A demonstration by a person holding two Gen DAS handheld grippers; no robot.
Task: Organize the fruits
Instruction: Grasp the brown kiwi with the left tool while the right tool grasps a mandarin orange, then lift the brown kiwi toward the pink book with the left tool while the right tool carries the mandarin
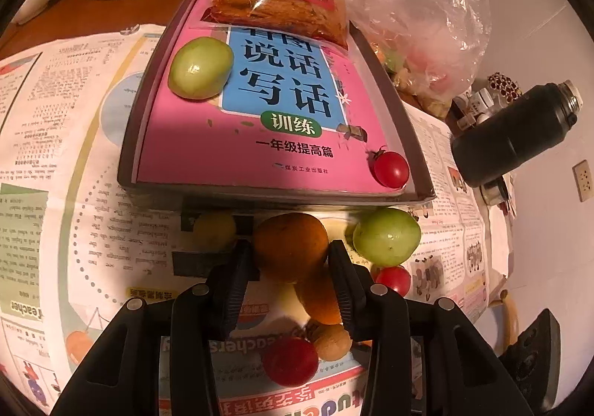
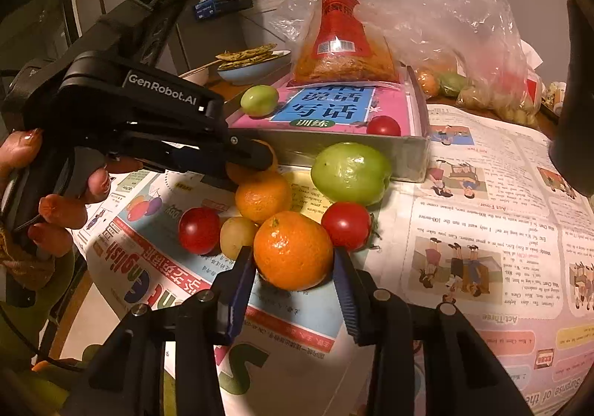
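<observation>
Barely begun — one green fruit and one tomato sit in the tray, while each hand-held gripper, left and right, stands open around an orange on the counter.

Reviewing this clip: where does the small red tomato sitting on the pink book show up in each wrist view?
Left wrist: the red tomato on the book lies right of centre, at the pink book's near right corner.
Right wrist: the same tomato sits above centre, again at the book's near right corner.
Shared landmark: the green fruit on the book, at its left edge.
</observation>
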